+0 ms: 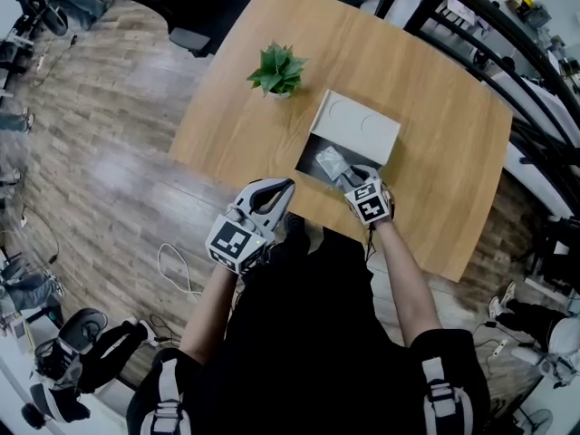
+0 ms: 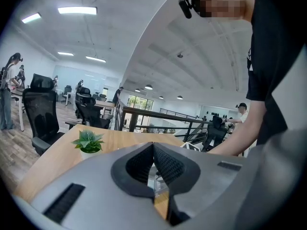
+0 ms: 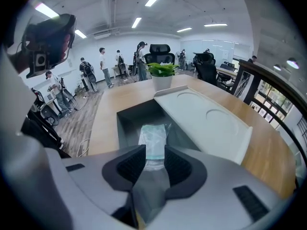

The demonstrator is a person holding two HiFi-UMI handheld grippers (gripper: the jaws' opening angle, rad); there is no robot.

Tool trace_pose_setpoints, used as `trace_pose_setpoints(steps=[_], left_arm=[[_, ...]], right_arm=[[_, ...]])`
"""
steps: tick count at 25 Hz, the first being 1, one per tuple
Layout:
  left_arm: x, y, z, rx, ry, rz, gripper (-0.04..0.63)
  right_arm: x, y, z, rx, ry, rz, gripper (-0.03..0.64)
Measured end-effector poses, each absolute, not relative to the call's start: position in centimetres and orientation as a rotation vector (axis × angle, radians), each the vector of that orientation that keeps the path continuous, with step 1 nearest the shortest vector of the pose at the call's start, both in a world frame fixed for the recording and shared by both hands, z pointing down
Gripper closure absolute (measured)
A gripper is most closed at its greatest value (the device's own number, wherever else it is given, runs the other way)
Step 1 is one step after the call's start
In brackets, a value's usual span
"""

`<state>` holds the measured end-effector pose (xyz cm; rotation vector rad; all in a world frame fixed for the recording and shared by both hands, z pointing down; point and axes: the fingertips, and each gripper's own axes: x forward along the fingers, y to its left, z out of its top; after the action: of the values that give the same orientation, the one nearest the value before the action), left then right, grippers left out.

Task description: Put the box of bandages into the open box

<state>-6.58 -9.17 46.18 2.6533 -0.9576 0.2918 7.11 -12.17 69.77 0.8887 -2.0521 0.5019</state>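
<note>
The right hand-held gripper [image 3: 154,151] points steeply down into the box [image 3: 125,121], its jaws apart. Through the gap the bandages [image 3: 153,139] show as a pale green pack in clear wrap, lying flat on the floor of the box just past the jaw tips. The loose end of the wrap reaches back between the pads [image 3: 130,164], which do not seem to press on it. From the head view this hand-held gripper hangs over the near right corner of the box, with the marker cube [image 1: 370,203] behind it.

The left hand-held gripper [image 2: 153,146] is closed and empty, its pads meeting at the tips. It is held nearly level at the near edge of the bench [image 1: 435,152], just left of the box and not touching it.

The box is grey and stands near the front edge of the bench. Its lid [image 3: 206,116] is folded back on the far right side and shows two round dimples. A small plant [image 1: 277,69] in a white pot stands beyond the box, well apart from it. Past the bench are a wood floor [image 1: 100,152], a white cable [image 1: 177,268] lying on it, and a black chair [image 2: 41,104].
</note>
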Motion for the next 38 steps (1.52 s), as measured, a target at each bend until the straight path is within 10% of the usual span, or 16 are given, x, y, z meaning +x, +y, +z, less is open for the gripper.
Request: trace_pose_setpoints(steps=[9, 38], left_arm=[[-6.8, -8.2, 45.9, 2.692, -0.905, 0.284, 0.572], [-5.5, -3.9, 46.4, 2.806, -0.685, 0.309, 0.572]], right_arm=[[8.6, -10.2, 67.4, 1.068, -2.056, 0.470, 0.591], [7.4, -3.0, 53.9, 1.335, -2.183, 0.382, 0.594]])
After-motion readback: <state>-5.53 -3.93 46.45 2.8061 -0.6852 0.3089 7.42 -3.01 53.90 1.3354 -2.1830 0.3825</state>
